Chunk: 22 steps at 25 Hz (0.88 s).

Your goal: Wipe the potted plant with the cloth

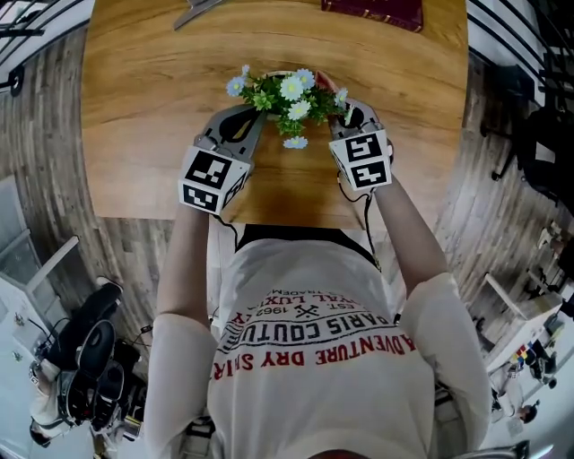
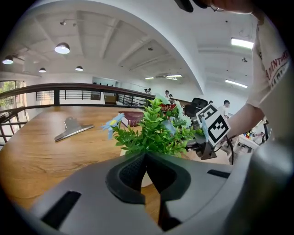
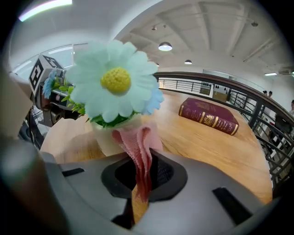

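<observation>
The potted plant, green leaves with white and pale blue daisies in a white pot, stands near the table's front edge. My left gripper sits close against its left side, shut with nothing between the jaws; in the left gripper view the foliage fills the space just ahead. From the right, my right gripper is shut on a pink cloth. The cloth rests against the pot, under a big daisy.
A dark red book lies at the far edge of the wooden table, also seen as the book in the right gripper view. A metal clip lies at the far left. Railings run beyond the table.
</observation>
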Tool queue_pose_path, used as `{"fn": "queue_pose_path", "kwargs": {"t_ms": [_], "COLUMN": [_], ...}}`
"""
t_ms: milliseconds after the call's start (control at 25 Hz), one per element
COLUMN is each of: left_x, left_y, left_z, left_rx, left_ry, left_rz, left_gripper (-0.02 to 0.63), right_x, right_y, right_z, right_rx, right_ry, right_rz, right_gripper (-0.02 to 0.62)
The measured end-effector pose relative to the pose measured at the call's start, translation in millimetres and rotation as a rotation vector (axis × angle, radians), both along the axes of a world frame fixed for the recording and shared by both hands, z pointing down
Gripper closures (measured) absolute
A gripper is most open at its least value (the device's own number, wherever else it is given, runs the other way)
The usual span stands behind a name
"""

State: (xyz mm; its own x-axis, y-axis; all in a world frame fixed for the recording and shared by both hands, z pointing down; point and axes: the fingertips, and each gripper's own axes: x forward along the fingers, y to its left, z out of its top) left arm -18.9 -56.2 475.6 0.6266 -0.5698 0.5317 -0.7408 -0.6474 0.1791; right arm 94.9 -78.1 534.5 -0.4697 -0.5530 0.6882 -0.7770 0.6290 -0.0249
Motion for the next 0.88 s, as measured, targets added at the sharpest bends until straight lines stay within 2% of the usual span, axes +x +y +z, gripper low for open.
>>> {"fn": "queue_pose_path", "kwargs": {"t_ms": [200, 600, 880], "left_x": [0.5, 1.3, 0.8], "left_y": [1.2, -0.1, 0.2], "left_z": [1.5, 0.8, 0.9], "left_rx": [-0.041, -0.026, -0.028], "left_ry": [0.018, 0.048, 0.029], "left_rz": [-0.004, 0.017, 0.055], "left_gripper": [0.591, 0.591, 0.591], "right_x": [-7.6, -21.5, -30.3], "right_y": [5.0, 23.8, 39.9], "right_z": [5.5, 1.8, 2.5], "right_rx": [-0.023, -0.024, -0.059], "right_ry": [-0.022, -0.003, -0.008], "right_rz": [-0.038, -0.115, -0.085], "right_gripper": [0.558, 0.558, 0.558]}}
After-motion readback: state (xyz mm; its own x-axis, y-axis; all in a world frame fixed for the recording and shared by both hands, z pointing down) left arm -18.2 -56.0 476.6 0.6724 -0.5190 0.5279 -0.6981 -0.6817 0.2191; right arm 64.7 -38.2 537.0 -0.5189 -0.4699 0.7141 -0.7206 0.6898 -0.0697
